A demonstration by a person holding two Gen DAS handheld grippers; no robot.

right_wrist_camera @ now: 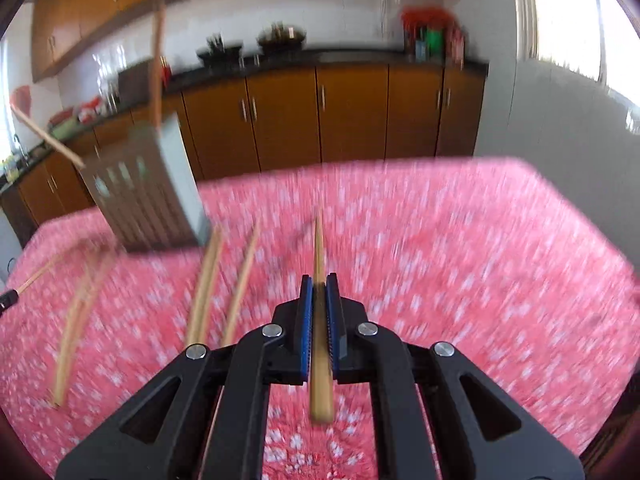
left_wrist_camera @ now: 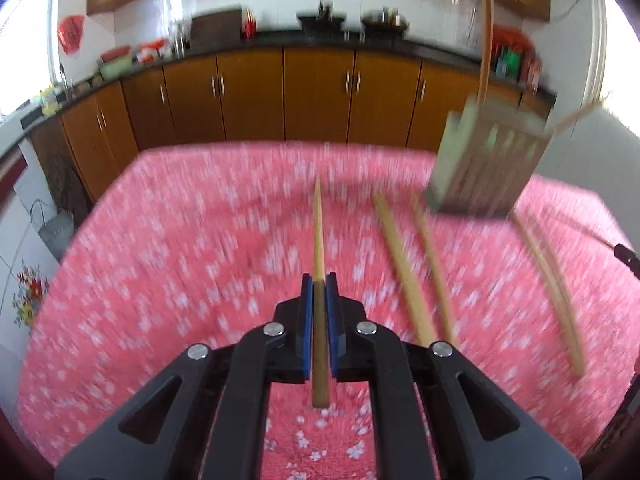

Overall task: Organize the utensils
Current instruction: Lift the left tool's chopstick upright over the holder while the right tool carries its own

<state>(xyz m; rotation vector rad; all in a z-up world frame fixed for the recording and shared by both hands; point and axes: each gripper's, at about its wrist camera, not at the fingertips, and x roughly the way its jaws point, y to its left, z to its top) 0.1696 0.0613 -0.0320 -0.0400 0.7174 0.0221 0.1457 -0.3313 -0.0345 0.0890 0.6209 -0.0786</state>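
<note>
My left gripper is shut on a wooden chopstick that runs forward between its blue pads and sticks out behind them, lifted off the pink floral tablecloth. My right gripper is likewise shut on another chopstick above the cloth. A slatted utensil holder stands at the right in the left wrist view, and the same holder is at the left in the right wrist view, with chopsticks leaning out of it. Loose chopsticks lie on the cloth between gripper and holder; these chopsticks show left of my right gripper.
More chopsticks lie near the cloth's right side. Brown kitchen cabinets under a dark counter stand beyond the table's far edge. A black tip of the other gripper shows at the right border. Both views are motion-blurred.
</note>
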